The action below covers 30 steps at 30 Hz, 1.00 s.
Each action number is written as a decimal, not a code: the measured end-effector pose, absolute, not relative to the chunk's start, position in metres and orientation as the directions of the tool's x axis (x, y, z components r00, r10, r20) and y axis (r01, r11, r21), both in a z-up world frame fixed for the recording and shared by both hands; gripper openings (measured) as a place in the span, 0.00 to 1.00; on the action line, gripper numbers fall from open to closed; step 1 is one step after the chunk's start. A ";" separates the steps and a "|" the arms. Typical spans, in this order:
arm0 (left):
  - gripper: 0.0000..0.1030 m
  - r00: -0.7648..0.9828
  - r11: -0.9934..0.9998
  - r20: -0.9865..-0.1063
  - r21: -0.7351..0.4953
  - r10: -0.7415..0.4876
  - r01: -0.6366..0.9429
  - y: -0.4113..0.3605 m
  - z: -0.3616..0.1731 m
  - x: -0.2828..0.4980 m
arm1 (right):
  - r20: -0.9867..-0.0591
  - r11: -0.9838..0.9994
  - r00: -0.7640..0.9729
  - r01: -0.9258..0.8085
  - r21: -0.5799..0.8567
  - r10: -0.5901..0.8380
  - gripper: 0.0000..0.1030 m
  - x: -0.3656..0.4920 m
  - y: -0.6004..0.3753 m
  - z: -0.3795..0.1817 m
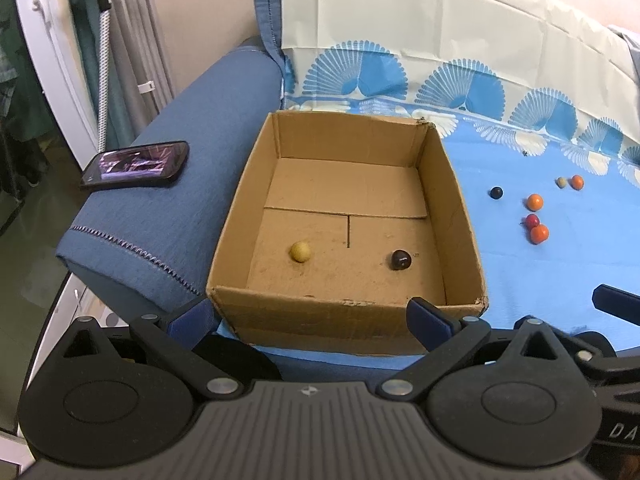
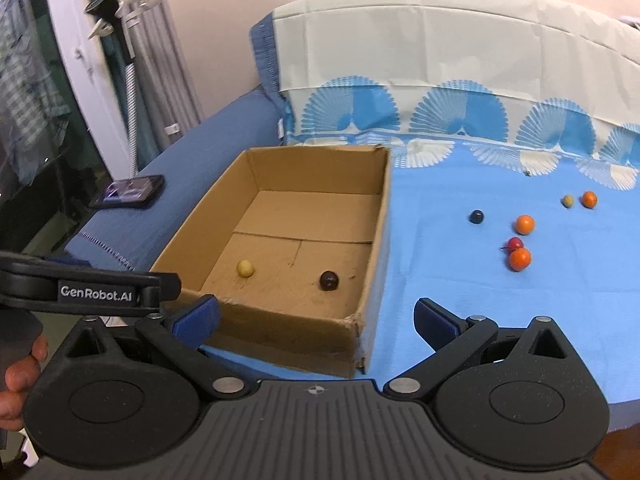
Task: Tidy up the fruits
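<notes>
Both tongs are being held low at the near edge of the sofa, and nothing is being gripped. The left tongs (image 1: pixel 310 316) are being held wide apart just in front of the box (image 1: pixel 352 320). The right tongs (image 2: pixel 316 316) are also being kept spread, empty, with the box's near right corner sitting between the pads.

Two fruits are being kept inside the open box: a yellow fruit (image 1: pixel 300 251) at the near left of its floor and a dark fruit (image 1: pixel 401 260) at the near right, well apart.

Six more are lying on the blue cloth (image 1: pixel 540 276) to the right of the box. A dark ball (image 1: pixel 496 193) is sitting alone. An orange (image 1: pixel 535 201) is lying just beyond a red fruit (image 1: pixel 532 221), which is touching a second orange (image 1: pixel 539 233). Farther back, a pale fruit (image 1: pixel 561 182) is being flanked by a third orange (image 1: pixel 577 181).

A phone (image 1: pixel 136 165) is resting on the sofa arm (image 1: pixel 180 128), left of the box.
</notes>
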State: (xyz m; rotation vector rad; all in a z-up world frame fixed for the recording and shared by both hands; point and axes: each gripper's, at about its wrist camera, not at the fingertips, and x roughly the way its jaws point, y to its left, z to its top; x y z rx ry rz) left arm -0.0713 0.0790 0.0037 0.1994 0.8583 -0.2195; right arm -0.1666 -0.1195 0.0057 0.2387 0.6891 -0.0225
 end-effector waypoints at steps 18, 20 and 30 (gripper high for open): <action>1.00 0.603 0.918 -0.778 0.093 -0.175 0.386 -0.039 0.005 -0.026 | -0.630 0.900 0.761 0.372 0.228 -0.155 0.99 -0.174 -0.246 -0.013; 1.00 0.598 0.913 -0.779 0.088 -0.186 0.399 -0.055 0.003 -0.020 | -0.632 0.888 0.753 0.402 0.223 -0.182 0.99 -0.176 -0.262 -0.017; 1.00 0.552 0.887 -0.795 0.040 -0.250 0.460 -0.139 -0.025 0.025 | -0.631 0.841 0.701 0.524 0.138 -0.333 0.99 -0.169 -0.338 -0.041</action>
